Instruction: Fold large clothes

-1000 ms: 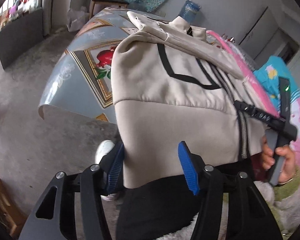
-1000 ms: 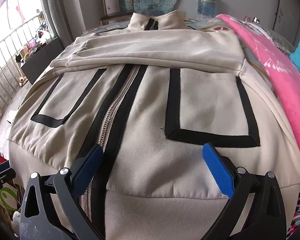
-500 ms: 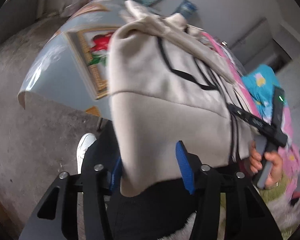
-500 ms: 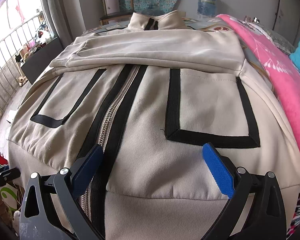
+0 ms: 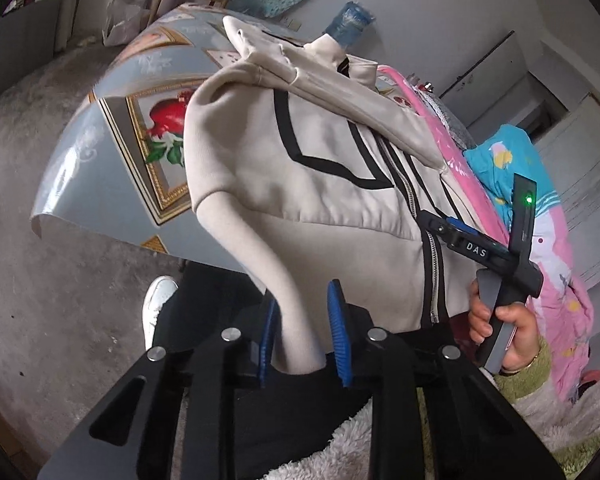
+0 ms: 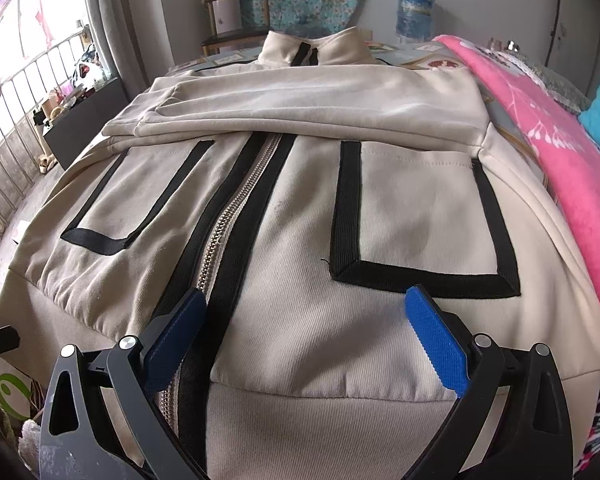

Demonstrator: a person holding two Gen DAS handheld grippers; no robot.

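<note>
Your left gripper (image 5: 302,336) has just been closing, and its blue fingers (image 5: 337,332) now pinch the bunched lower corner of the beige zip-up jacket with black trim (image 5: 300,168), the ribbed hem gathered into a narrow neck between the pads. Your right gripper (image 6: 304,344) hovers over the other half of that hem, fingers spread wide either side of the silver zipper (image 6: 220,232) and the right pocket, gripping nothing.

The jacket lies front-up on the table with the grey fruit-print cloth (image 5: 112,152), collar at the far end, hem toward you and hanging over the near edge, so its long axis runs straight away from both grippers. Sleeves are already crossed over the chest. The held corner sits at the garment's left edge; the next fold probably carries it away from you, toward the collar.

A pink fleece blanket (image 6: 548,128) crowds the right side of the table. Bare concrete floor (image 5: 40,280) below, pale wall beyond.
</note>
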